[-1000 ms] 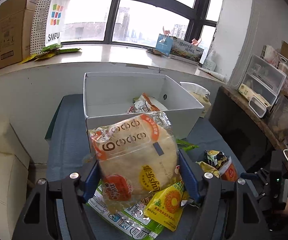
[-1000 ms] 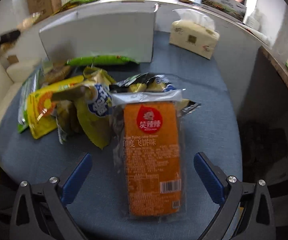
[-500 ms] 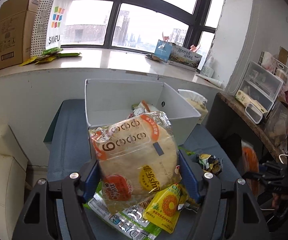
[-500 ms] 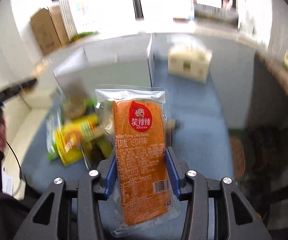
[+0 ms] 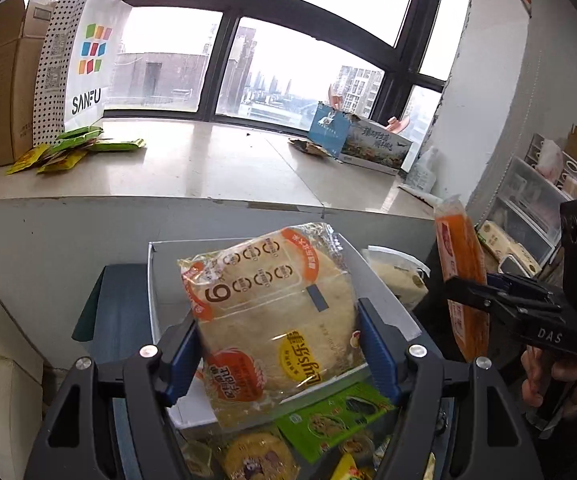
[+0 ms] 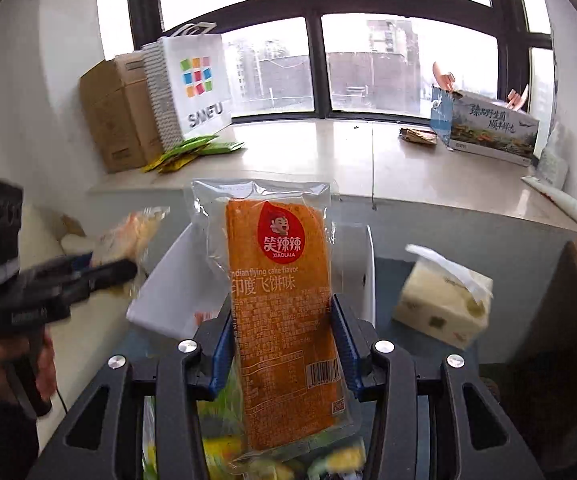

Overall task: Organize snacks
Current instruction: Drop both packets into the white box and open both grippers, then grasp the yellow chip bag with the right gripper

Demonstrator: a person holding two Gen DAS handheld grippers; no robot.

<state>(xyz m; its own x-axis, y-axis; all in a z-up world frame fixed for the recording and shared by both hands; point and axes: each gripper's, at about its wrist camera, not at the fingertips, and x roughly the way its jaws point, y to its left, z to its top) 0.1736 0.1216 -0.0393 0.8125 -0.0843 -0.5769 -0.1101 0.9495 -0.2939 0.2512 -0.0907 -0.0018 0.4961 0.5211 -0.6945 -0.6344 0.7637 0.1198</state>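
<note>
My left gripper is shut on a round pale flatbread pack with orange print, held above the near wall of the white box. To its right the right gripper carries a long orange snack pack. In the right wrist view my right gripper is shut on that orange pack, upright in front of the white box. At the left of that view the left gripper holds the flatbread pack. Several loose snack packets lie on the blue table below.
A tissue box stands right of the white box on the blue tabletop. On the window sill stand cardboard boxes, a white shopping bag, green packets and a printed carton. Plastic drawers line the right wall.
My right gripper shut on the orange pack and lifted it off the table toward the box. The left gripper rose and moved forward with the flatbread pack, over the box's near wall.
</note>
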